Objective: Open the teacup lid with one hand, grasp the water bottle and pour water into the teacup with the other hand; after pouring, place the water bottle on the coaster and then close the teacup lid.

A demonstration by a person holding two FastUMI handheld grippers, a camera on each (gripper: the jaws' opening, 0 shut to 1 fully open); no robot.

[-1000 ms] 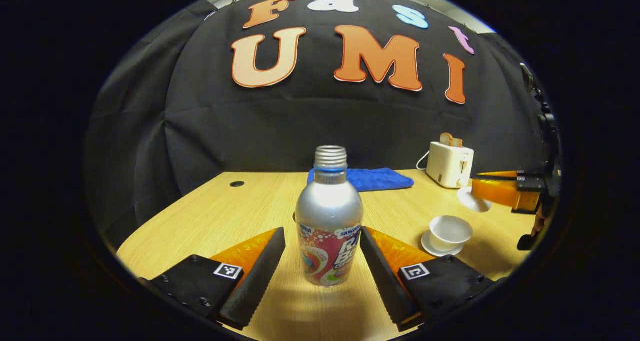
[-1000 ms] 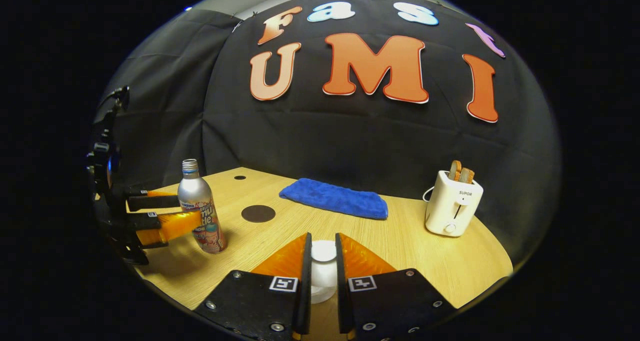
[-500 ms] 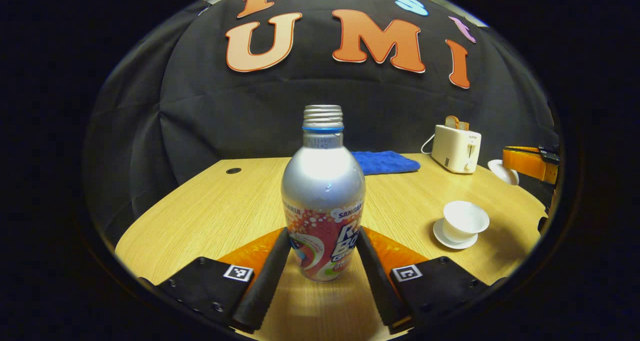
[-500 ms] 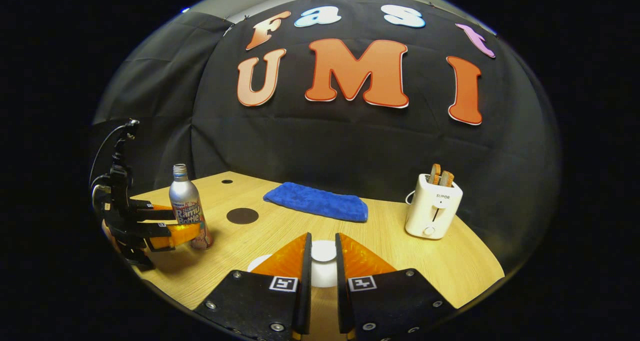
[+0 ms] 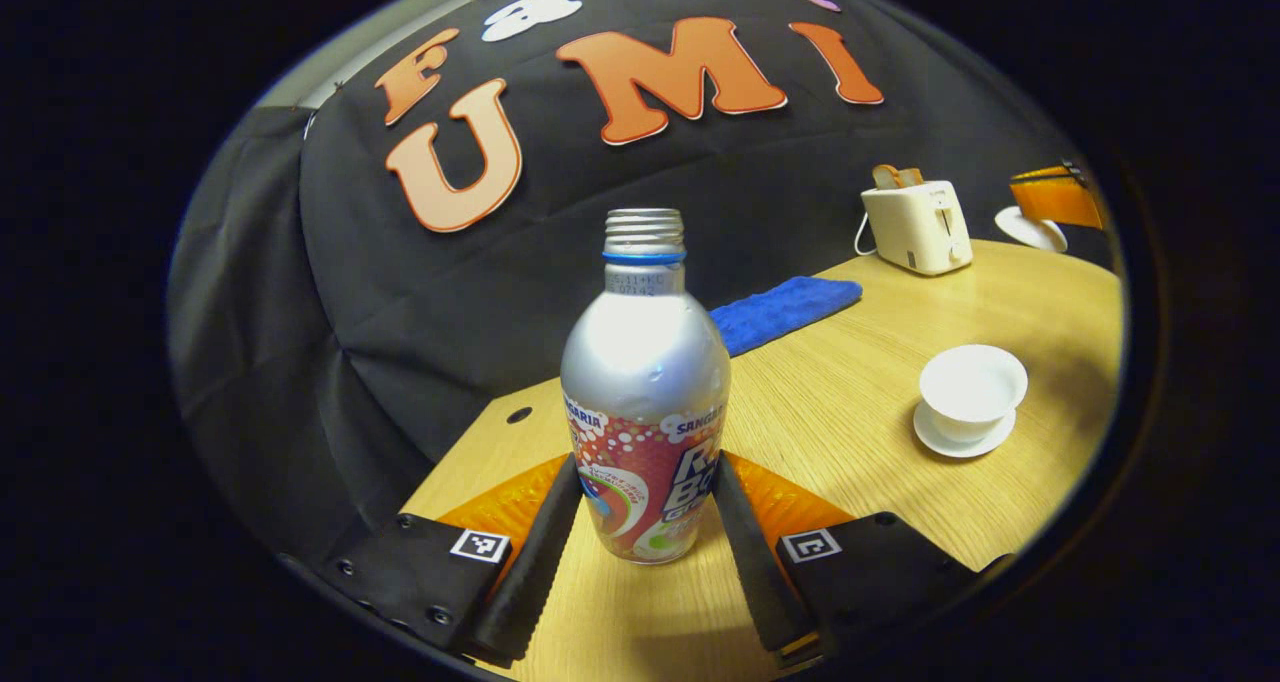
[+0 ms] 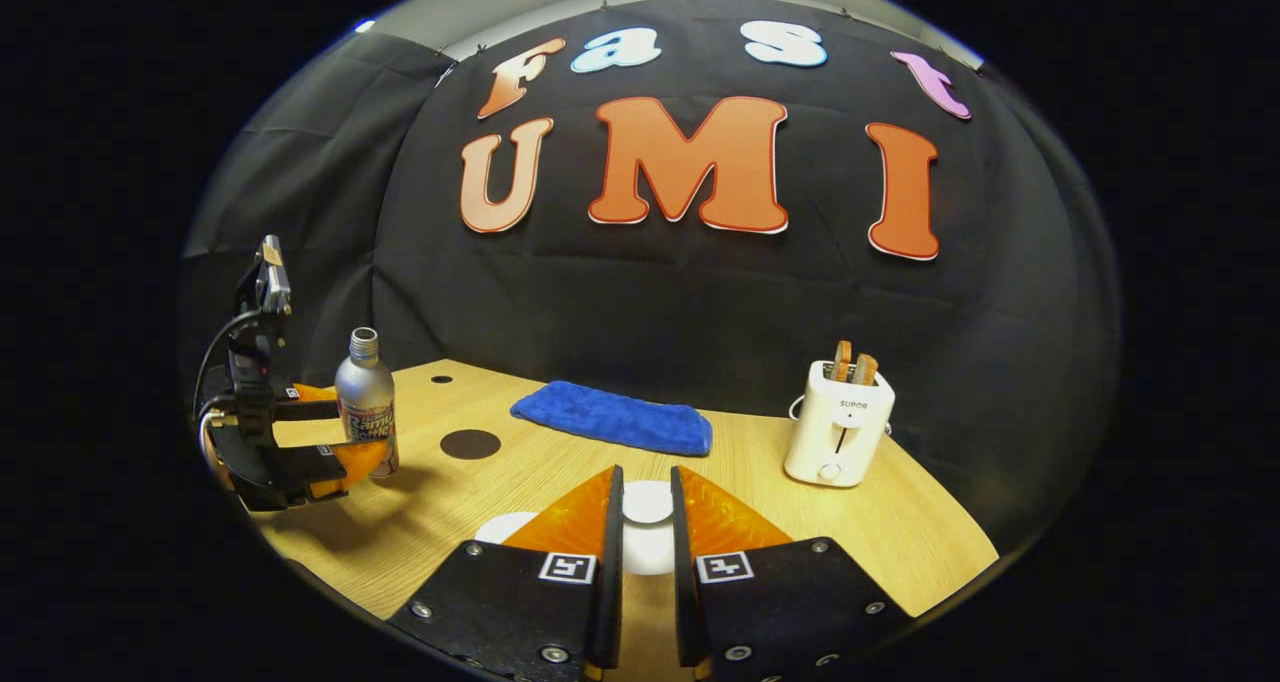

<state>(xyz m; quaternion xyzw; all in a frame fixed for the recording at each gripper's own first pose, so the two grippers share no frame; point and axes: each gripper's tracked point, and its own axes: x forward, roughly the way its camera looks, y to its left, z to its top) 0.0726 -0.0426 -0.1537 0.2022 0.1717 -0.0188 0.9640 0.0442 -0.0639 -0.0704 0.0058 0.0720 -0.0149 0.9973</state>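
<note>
While your left gripper (image 5: pixel 640 522) clamps the capless silver water bottle (image 5: pixel 645 392) with both fingers on its label, your right gripper (image 6: pixel 646 522) is closed on the white teacup lid (image 6: pixel 648 503). From the bottle, the open white teacup (image 5: pixel 972 387) on its saucer (image 5: pixel 962 442) stands to the right on the wooden table (image 5: pixel 850 382). Beyond the bottle lie the dark round coaster (image 6: pixel 470 444), then the blue cloth (image 6: pixel 612 419), and the white toaster (image 6: pixel 838 424) stands far right.
</note>
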